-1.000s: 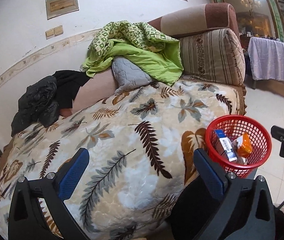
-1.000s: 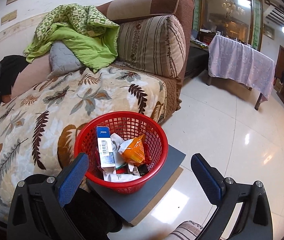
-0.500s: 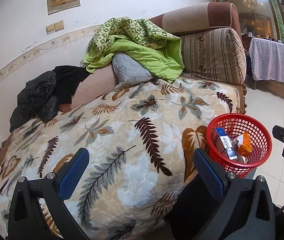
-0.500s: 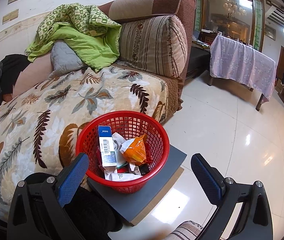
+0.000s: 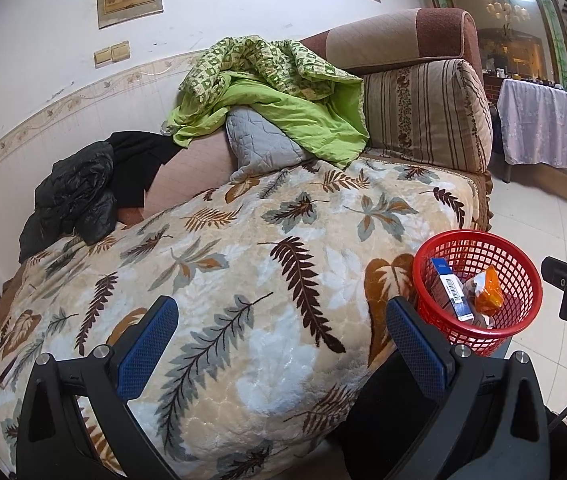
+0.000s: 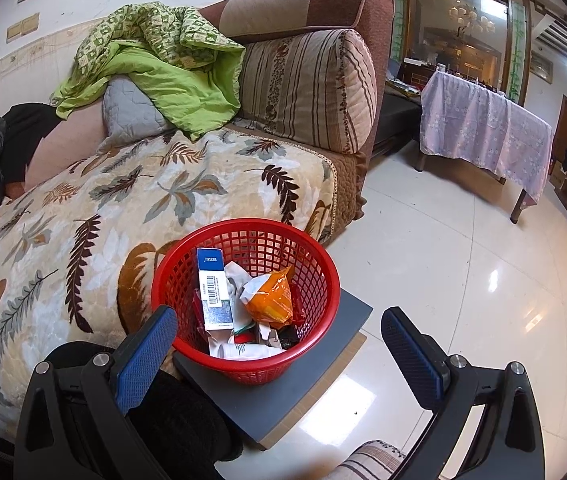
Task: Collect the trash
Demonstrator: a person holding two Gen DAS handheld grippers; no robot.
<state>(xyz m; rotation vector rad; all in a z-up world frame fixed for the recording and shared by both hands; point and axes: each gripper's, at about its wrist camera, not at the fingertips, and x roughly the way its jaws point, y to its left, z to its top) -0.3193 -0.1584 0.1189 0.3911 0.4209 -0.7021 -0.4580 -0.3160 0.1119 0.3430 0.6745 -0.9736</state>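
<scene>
A red mesh basket (image 6: 323, 276) stands on a grey board (image 6: 315, 376) beside the sofa; the left wrist view has the basket (image 5: 523, 276) at lower right. Inside lie a blue and white carton (image 6: 211, 288), an orange wrapper (image 6: 273, 298), crumpled paper and a small white bottle (image 6: 243, 350). My right gripper (image 6: 279, 344) hangs open just above the basket's near rim, holding nothing. My left gripper (image 5: 279, 340) is open over the leaf-patterned blanket (image 5: 223, 280), empty, left of the basket.
A brown sofa carries a striped cushion (image 5: 423, 116), a green quilt (image 5: 275, 92), a grey pillow (image 5: 263, 148) and black clothes (image 5: 79, 192). A cloth-covered table (image 6: 483, 128) stands across the glossy tiled floor (image 6: 463, 280). A dark-clothed knee (image 6: 179, 412) sits below the gripper.
Both views have shifted slightly: the basket sits a little higher and more central for the right gripper. Both grippers stay open and empty.
</scene>
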